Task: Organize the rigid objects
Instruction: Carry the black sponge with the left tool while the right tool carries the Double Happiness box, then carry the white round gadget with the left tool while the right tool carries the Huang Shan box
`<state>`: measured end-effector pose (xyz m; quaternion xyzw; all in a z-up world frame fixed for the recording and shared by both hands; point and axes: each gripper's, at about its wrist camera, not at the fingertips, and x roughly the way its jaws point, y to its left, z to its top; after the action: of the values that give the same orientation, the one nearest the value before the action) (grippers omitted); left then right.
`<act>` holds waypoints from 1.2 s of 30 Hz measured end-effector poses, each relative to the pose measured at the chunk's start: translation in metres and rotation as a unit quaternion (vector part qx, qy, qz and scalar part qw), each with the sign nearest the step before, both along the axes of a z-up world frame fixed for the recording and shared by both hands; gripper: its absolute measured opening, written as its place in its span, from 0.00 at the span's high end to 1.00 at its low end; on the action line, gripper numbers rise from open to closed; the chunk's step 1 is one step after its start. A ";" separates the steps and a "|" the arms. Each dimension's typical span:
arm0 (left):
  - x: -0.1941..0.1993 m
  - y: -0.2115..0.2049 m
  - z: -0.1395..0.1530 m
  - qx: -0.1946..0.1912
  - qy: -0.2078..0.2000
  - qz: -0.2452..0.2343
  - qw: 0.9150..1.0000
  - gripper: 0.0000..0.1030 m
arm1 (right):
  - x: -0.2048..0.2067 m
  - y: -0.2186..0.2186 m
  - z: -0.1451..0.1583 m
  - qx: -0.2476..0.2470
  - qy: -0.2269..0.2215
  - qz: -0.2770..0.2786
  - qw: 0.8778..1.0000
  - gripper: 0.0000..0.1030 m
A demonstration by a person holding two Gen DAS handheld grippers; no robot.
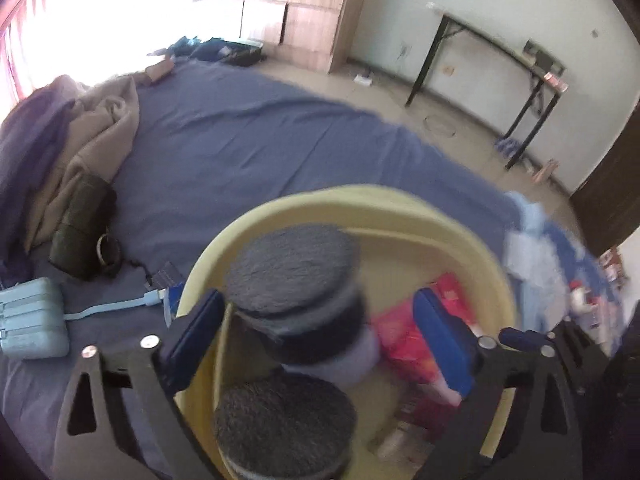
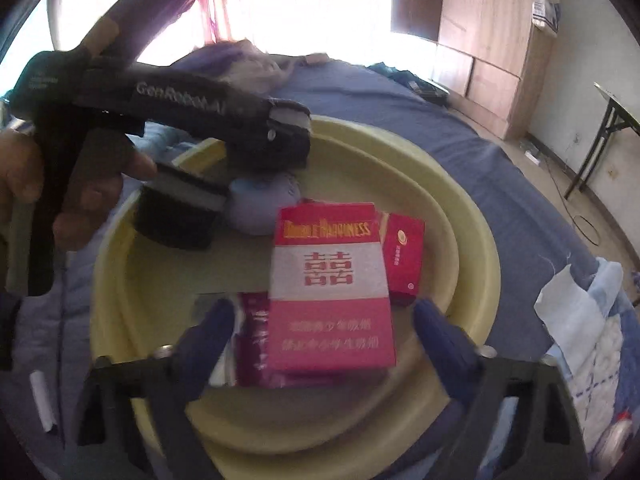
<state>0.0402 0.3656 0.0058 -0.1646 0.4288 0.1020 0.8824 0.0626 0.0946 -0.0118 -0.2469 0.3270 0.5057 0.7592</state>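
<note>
A yellow basin (image 1: 400,208) sits on the blue bed; it also shows in the right wrist view (image 2: 472,240). My left gripper (image 1: 320,332) is open over the basin, its fingers wide on either side of a dark brush-like object with a grey round head (image 1: 292,264) and pale handle. That object (image 2: 256,204) lies in the basin under the left gripper body (image 2: 224,120). My right gripper (image 2: 324,332) is open above a red and white cigarette pack (image 2: 332,292), with a smaller red pack (image 2: 404,256) beside it.
A light blue case with a cable (image 1: 32,324), a dark pouch (image 1: 80,228) and a heap of clothes (image 1: 80,128) lie on the bed at left. Blue and white cloth (image 2: 584,320) lies right of the basin. A wardrobe (image 1: 304,12) and folding table (image 1: 488,60) stand beyond.
</note>
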 end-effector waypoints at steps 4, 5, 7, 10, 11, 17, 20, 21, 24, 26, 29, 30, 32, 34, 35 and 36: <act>-0.019 -0.036 0.042 0.006 -0.038 -0.036 0.999 0.00 | -0.009 -0.051 0.032 0.054 -0.023 -0.018 0.998 0.00; -0.020 -0.053 0.050 0.011 -0.043 -0.051 0.998 0.00 | -0.010 -0.071 0.042 0.065 -0.030 -0.029 0.997 0.00; -0.019 -0.091 0.060 0.019 -0.050 -0.083 0.995 0.00 | -0.011 -0.120 0.061 0.084 -0.046 -0.060 0.994 0.00; -0.006 -0.148 0.061 0.013 -0.048 -0.129 0.990 0.00 | -0.008 -0.207 0.079 0.103 -0.066 -0.136 0.983 0.00; 0.002 -0.171 0.059 0.010 -0.046 -0.147 0.988 0.00 | 0.000 -0.240 0.085 0.109 -0.068 -0.173 0.977 0.00; 0.047 -0.287 0.034 0.029 -0.018 -0.252 0.967 0.00 | 0.038 -0.415 0.075 0.106 -0.062 -0.368 0.922 0.00; 0.068 -0.322 0.013 0.016 -0.003 -0.258 0.966 0.00 | 0.050 -0.450 0.054 0.114 -0.042 -0.419 0.900 0.00; 0.077 -0.332 0.004 0.009 -0.001 -0.252 0.968 0.00 | 0.053 -0.453 0.046 0.116 -0.032 -0.424 0.897 0.00; 0.091 -0.354 -0.014 0.040 0.001 -0.241 0.970 0.00 | 0.063 -0.441 0.032 0.096 -0.050 -0.431 0.896 0.00; 0.102 -0.363 -0.024 0.059 0.001 -0.238 0.969 0.00 | 0.078 -0.426 0.023 0.078 -0.056 -0.432 0.897 0.00; 0.114 -0.365 -0.035 0.051 0.006 -0.226 0.973 0.00 | 0.099 -0.404 0.008 0.047 -0.043 -0.438 0.897 0.00; 0.119 -0.364 -0.037 0.042 0.008 -0.223 0.974 0.00 | 0.103 -0.402 0.005 0.048 -0.040 -0.436 0.898 0.00; 0.124 -0.362 -0.041 0.035 0.015 -0.220 0.975 0.00 | 0.116 -0.395 0.003 0.038 -0.044 -0.436 0.898 0.00; 0.129 -0.360 -0.044 0.034 0.014 -0.218 0.975 0.00 | 0.118 -0.392 0.004 0.033 -0.052 -0.434 0.899 0.00; 0.131 -0.360 -0.045 0.036 0.015 -0.219 0.975 0.00 | 0.118 -0.392 0.005 0.031 -0.057 -0.433 0.899 0.00; 0.132 -0.359 -0.045 0.036 0.016 -0.218 0.975 0.00 | 0.120 -0.389 0.002 0.030 -0.060 -0.434 0.899 0.00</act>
<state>0.1725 0.0063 -0.0391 -0.0336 0.4641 -0.0743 0.8820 0.1824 -0.2949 -0.0099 -0.0872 0.3399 0.1204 0.9286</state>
